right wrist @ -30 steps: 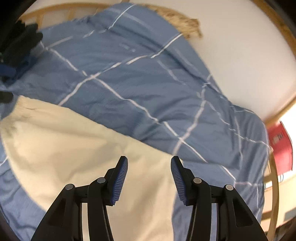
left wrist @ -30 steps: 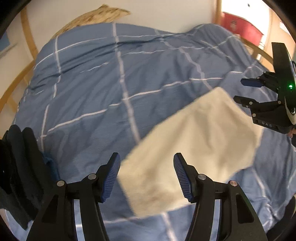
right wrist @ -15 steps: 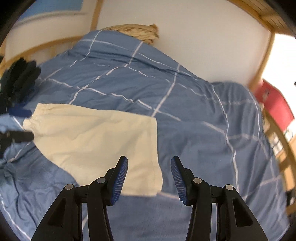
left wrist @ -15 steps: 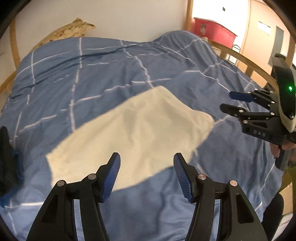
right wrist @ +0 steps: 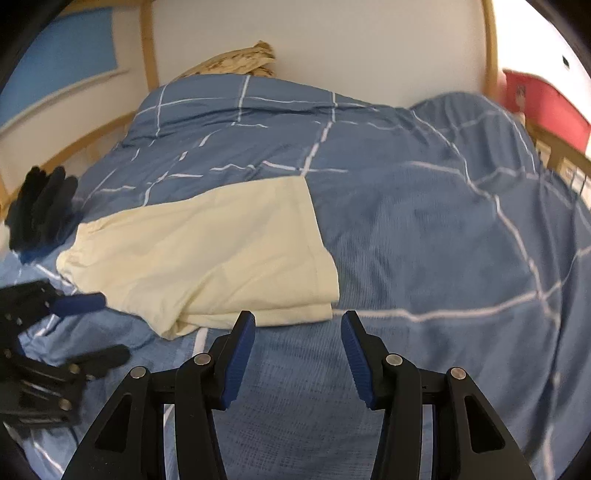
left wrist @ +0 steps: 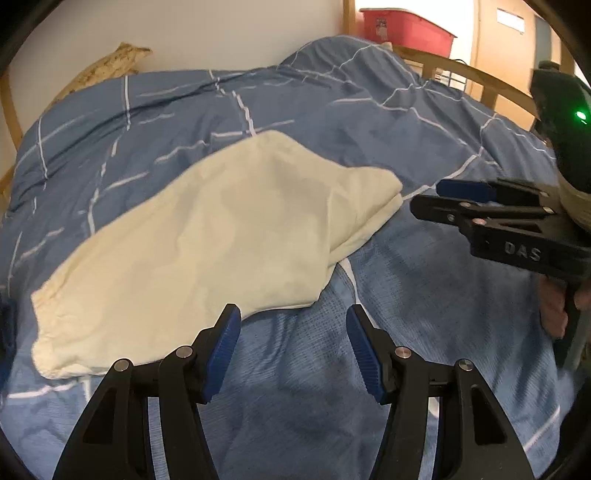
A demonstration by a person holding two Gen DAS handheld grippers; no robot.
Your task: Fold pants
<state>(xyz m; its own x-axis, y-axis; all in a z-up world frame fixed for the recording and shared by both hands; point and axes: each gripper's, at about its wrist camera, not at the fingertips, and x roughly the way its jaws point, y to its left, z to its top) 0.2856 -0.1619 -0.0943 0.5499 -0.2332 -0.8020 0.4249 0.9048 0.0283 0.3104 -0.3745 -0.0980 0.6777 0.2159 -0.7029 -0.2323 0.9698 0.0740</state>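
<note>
The cream pants (left wrist: 207,236) lie folded flat on the blue checked duvet (left wrist: 406,295), waistband end at the left. They also show in the right wrist view (right wrist: 207,258). My left gripper (left wrist: 293,332) is open and empty, just in front of the pants' near edge. My right gripper (right wrist: 297,336) is open and empty, just in front of the pants' near right corner. The right gripper also shows at the right of the left wrist view (left wrist: 439,201), near the pants' leg end. The left gripper shows at the left of the right wrist view (right wrist: 110,328).
A dark garment (right wrist: 40,210) lies on the duvet (right wrist: 424,240) left of the pants. A wooden bed frame (left wrist: 476,77) rings the bed. A red box (left wrist: 406,26) stands behind it. A straw-coloured pillow (right wrist: 236,61) lies against the white wall.
Both grippers have drawn back from over the pants toward the near side of the bed. The pants now lie farther ahead in both views. Both grippers stayed open.
</note>
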